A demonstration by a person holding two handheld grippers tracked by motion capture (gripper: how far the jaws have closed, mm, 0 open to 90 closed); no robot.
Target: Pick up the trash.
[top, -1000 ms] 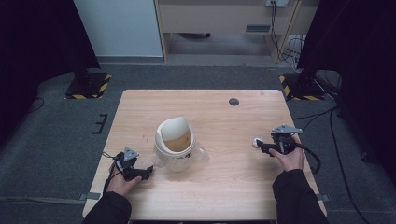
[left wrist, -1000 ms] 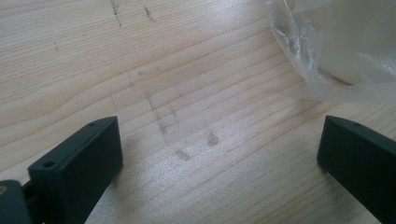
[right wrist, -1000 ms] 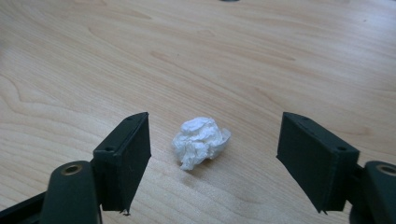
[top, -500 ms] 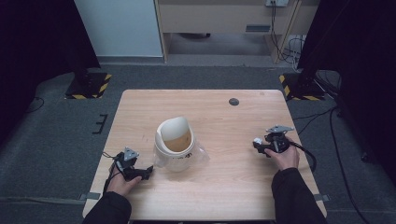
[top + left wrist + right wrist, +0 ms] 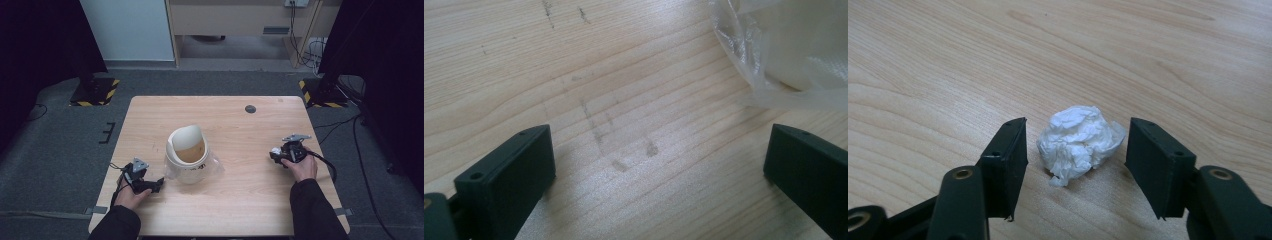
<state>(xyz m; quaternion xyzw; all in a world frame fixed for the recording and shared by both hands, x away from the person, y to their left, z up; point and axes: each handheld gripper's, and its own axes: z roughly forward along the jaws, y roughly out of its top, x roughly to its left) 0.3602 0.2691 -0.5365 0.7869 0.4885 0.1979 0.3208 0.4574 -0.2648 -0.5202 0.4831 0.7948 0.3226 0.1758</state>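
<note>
- Worktop: pale wood with rounded corners, seen from above; a small dark round disc is set in it near the far edge, beyond the bin and to its right.
- Bin: a small white bin with a tilted, rounded swing lid, standing near the middle of the worktop; a clear plastic bag spreads out around its base.
- Left gripper: held in the person's left hand, low over the worktop just left of the bin and nearer the person. In the left gripper view its jaws stand wide apart with bare wood between them, and the crinkled edge of the plastic bag lies just beyond the right-hand jaw.
- Right gripper: held in the person's right hand, well to the right of the bin, its jaws pointing toward the bin.
- Ball of paper: a crumpled white wad lying on the worktop, well apart from the bin on its right side. In the right gripper view it sits between the two jaws, which are apart, with a gap showing on each side of the wad, narrower at the right-hand jaw. In the high view it shows as a small white spot at the tips of the right gripper.
- Surroundings: grey floor around the worktop.
</note>
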